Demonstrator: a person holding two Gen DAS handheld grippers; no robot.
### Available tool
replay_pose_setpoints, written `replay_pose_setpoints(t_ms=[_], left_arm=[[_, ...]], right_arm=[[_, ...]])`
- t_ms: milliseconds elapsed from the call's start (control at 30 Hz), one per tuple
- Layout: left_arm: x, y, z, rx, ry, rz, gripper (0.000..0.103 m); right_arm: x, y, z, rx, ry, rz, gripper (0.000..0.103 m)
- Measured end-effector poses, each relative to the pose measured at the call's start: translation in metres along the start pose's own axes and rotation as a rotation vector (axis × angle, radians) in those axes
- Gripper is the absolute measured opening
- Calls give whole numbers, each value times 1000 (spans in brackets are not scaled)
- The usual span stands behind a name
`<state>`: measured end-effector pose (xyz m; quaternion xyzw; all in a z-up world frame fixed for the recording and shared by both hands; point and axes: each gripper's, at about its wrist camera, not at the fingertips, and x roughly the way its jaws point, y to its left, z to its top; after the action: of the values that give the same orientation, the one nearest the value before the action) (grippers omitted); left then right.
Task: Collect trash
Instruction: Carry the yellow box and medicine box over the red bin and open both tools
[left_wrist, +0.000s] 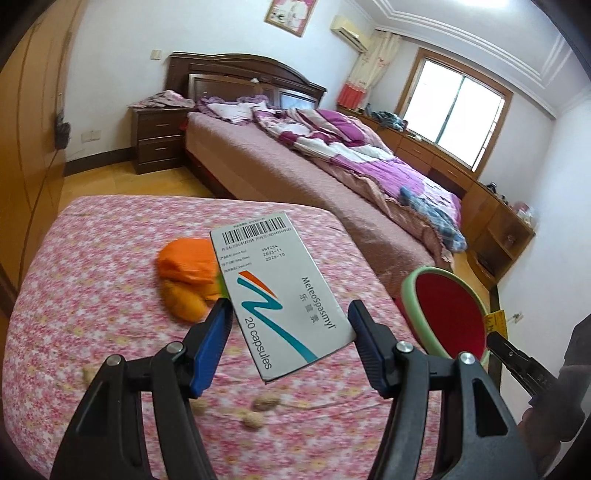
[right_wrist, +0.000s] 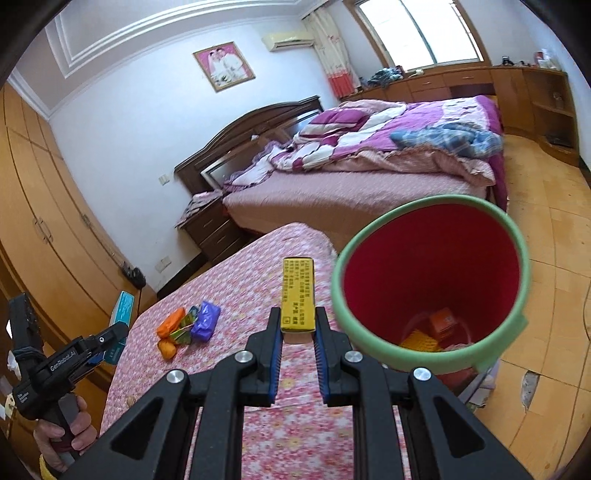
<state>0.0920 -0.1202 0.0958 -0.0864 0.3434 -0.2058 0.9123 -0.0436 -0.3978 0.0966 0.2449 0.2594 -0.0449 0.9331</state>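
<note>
The left gripper (left_wrist: 290, 325) clamped a grey MeteoSpasmyl capsule box (left_wrist: 280, 295) bearing a barcode; the right gripper (right_wrist: 297, 328) pinched a narrow yellow printed box (right_wrist: 297, 293) beside the green-rimmed red bin (right_wrist: 430, 354).

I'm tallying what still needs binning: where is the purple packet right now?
In the right wrist view the purple packet lies at centre-left on the pink floral tabletop, beside the green-and-yellow wrapper and orange wrapper, left of the bin.

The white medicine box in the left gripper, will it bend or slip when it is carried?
The medicine box is likely stiff: its faces look flat between the left gripper fingers. Probably light, being thin cardboard. It hangs tilted, gripped near one end, so it may pivot.
</note>
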Motion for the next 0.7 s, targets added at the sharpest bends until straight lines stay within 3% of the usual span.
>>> replay_pose_setpoints(t_ms=[700], left_arm=[[81, -147, -3, 260, 123, -225, 65]], right_arm=[[-25, -96, 11, 119, -92, -154, 18]])
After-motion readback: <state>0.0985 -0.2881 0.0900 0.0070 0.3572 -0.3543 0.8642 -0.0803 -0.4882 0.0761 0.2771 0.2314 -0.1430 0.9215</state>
